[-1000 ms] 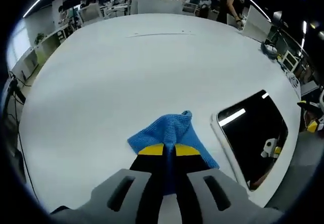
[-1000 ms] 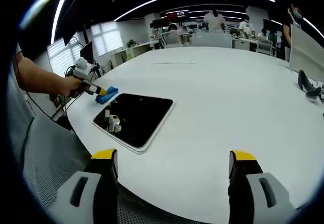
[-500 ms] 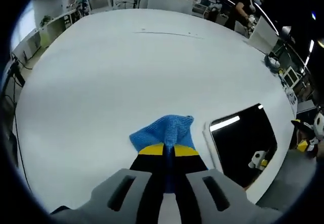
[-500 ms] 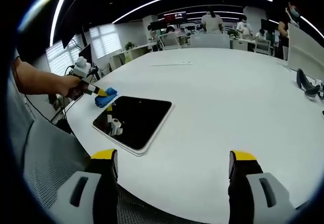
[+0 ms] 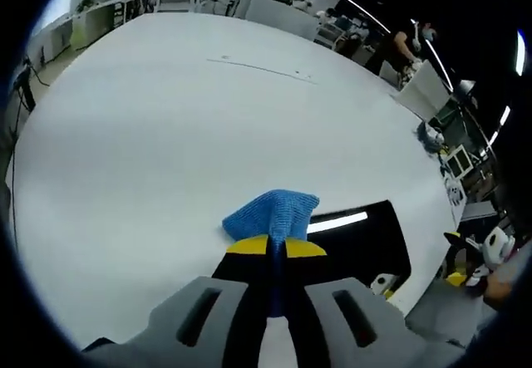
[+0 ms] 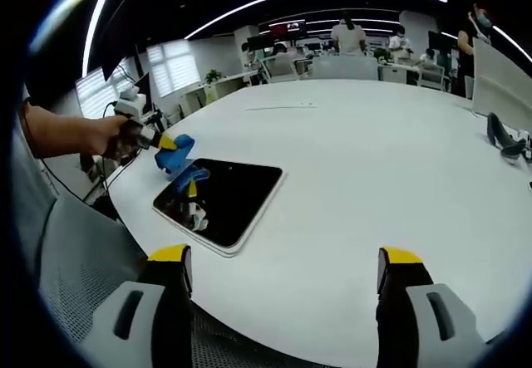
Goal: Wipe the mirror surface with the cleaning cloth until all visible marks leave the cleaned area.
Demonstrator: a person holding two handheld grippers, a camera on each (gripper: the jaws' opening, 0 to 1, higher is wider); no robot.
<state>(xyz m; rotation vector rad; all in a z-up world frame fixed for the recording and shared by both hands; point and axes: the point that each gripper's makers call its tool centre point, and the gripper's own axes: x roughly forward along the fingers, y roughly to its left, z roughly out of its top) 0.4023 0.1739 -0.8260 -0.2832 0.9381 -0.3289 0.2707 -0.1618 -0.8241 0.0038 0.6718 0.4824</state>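
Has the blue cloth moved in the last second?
Yes. In the right gripper view, the blue cloth, clamped in the left gripper, has risen off the table and shifted toward the mirror, now over its near corner.

The left gripper (image 5: 277, 247), hand-held at the left, has its jaws pressed together, while the right gripper (image 6: 283, 272) hangs near with jaws apart.
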